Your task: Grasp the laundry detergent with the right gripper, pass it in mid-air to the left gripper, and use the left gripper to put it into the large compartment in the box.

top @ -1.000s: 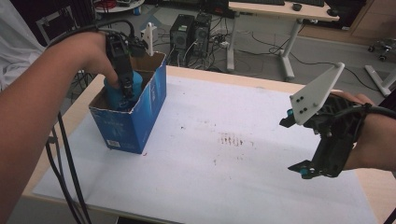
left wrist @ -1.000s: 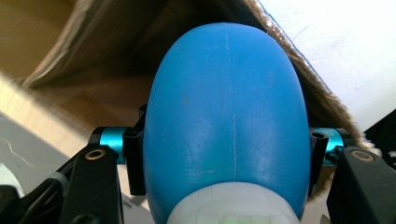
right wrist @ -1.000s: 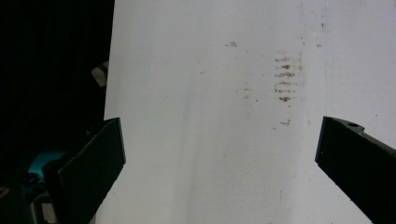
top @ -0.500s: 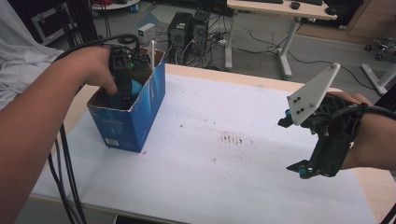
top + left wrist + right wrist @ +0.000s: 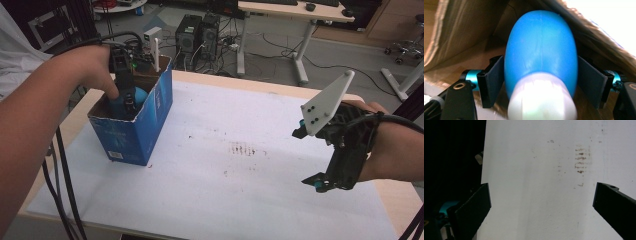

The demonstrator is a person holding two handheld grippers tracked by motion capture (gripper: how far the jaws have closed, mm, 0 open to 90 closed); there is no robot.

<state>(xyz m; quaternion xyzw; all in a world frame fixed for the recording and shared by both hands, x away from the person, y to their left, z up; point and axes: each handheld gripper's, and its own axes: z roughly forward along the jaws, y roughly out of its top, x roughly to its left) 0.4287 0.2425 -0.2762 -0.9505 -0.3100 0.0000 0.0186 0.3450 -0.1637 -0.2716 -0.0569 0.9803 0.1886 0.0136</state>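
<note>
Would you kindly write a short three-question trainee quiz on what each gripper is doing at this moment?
1. True or false: the right gripper holds an object.
2. Where is the left gripper? A) inside the open blue cardboard box B) on the white table sheet C) on the floor
3. Fill in: the left gripper's jaws close on a smooth rounded ____ object with a white end.

Key: 1 false, its jaws stand wide apart over the brown smudges; 2 A; 3 blue.
</note>
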